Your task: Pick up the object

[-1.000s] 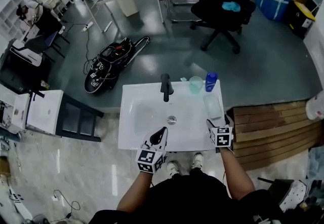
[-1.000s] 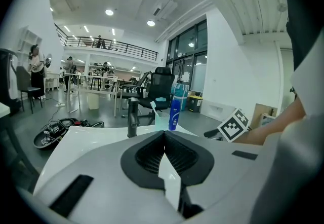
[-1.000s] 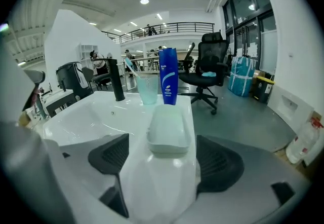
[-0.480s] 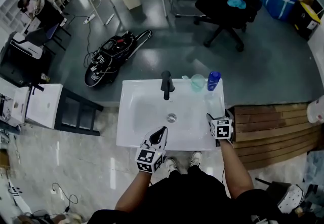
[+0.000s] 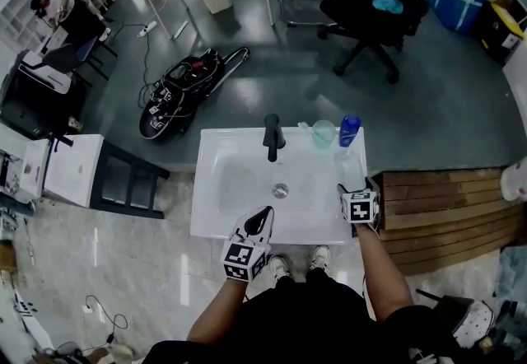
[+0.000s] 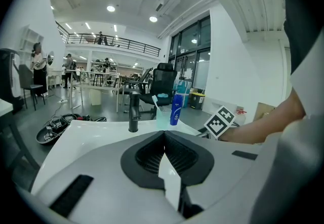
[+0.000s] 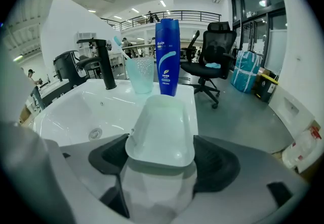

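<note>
A pale, shallow soap dish (image 7: 162, 126) lies on the right rim of the white sink (image 5: 239, 181), also seen as the dish (image 5: 349, 175) from the head. My right gripper (image 5: 352, 191) stands open, and the dish's near end sits between its dark pads (image 7: 109, 159), resting on the rim. Behind the dish stand a blue bottle (image 7: 167, 58) and a clear cup (image 7: 139, 75) with a toothbrush in it. My left gripper (image 5: 263, 214) is shut with nothing in it, above the sink's front edge.
A black faucet (image 5: 271, 137) rises at the back of the basin, above the drain (image 5: 281, 189). A wooden platform (image 5: 436, 198) lies right of the sink, and a low white cabinet (image 5: 74, 181) stands at its left. Beyond are a black office chair (image 5: 370, 12) and a bag of cables (image 5: 185, 86).
My right gripper has crept forward along the sink's right rim, so the dish's near end now lies between its jaws. The left gripper has stayed put.
</note>
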`<move>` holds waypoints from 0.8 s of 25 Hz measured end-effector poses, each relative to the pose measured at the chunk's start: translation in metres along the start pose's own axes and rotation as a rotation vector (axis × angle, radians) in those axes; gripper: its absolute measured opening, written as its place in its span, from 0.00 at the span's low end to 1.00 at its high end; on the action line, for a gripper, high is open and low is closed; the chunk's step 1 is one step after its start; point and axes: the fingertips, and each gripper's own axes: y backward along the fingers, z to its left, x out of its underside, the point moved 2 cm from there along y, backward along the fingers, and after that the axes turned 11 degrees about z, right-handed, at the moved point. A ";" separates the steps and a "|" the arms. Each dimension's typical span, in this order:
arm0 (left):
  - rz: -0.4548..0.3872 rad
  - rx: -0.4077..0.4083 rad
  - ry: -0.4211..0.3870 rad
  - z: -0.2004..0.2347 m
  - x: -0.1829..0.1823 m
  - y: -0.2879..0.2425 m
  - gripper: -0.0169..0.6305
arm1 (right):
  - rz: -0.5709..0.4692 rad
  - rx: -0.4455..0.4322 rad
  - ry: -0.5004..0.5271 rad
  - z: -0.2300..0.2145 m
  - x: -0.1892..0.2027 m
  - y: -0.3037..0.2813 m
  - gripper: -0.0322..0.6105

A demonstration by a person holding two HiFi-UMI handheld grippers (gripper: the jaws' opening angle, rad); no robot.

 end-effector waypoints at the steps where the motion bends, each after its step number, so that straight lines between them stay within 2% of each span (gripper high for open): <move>1: 0.000 0.000 0.001 0.000 0.000 0.001 0.05 | -0.008 0.004 -0.008 -0.001 0.001 0.000 0.67; 11: 0.003 0.006 0.010 -0.001 0.005 0.006 0.05 | -0.083 0.022 -0.003 -0.005 -0.001 0.010 0.66; 20: -0.021 0.026 -0.009 -0.006 -0.002 0.006 0.05 | -0.205 0.027 0.015 0.007 -0.027 0.067 0.66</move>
